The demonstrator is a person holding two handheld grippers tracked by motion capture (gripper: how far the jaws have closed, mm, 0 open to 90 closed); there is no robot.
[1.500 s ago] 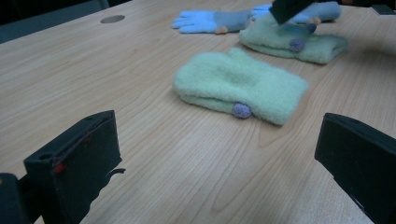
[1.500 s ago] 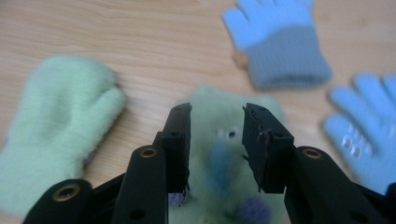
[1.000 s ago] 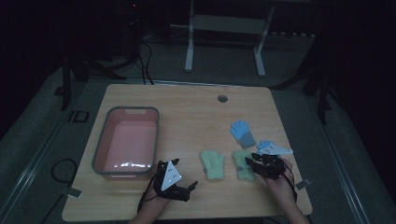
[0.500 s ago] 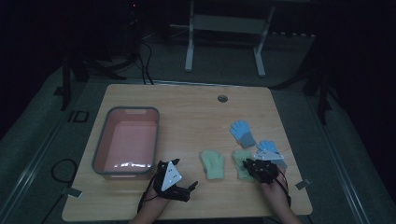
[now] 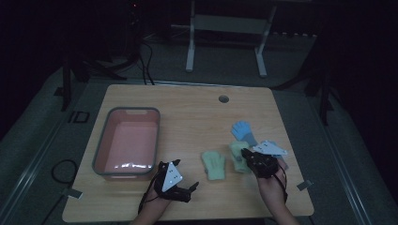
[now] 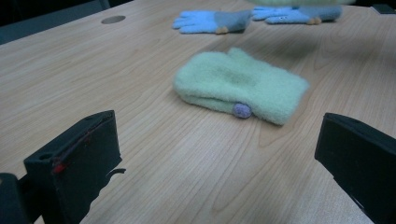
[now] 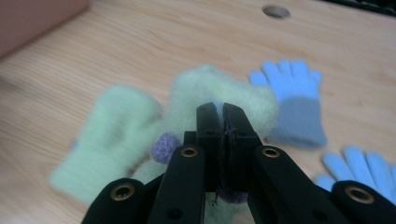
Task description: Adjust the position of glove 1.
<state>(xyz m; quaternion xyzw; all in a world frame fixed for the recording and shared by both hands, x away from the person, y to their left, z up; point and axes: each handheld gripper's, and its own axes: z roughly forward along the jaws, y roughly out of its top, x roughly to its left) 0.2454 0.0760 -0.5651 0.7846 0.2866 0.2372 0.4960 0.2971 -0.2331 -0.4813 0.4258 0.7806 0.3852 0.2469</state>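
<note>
Two pale green mittens lie near the front of the wooden table (image 5: pixel 187 112). My right gripper (image 5: pixel 246 157) (image 7: pixel 223 114) is shut on the right-hand mitten (image 5: pixel 237 154) (image 7: pixel 205 93); its jaws have just been closing on the fabric, which bunches around the tips. The other mitten (image 5: pixel 214 165) (image 6: pixel 240 86) (image 7: pixel 112 135) lies flat just to the left. My left gripper (image 5: pixel 190 190) (image 6: pixel 224 158) rests low at the front edge with its jaws wide open, pointing at that flat mitten with nothing between them.
Behind the right gripper lies a blue glove (image 5: pixel 244 131) (image 6: pixel 210 21) (image 7: pixel 294 98), with a second blue glove (image 6: pixel 292 14) (image 7: pixel 359 172) beside it. A pink bin (image 5: pixel 101 150) stands on the table's left. A cable hole (image 5: pixel 224 99) sits near the far edge.
The right gripper has shifted slightly left and up, and its jaws have closed on the right-hand green mitten. The left gripper has stayed where it was.
</note>
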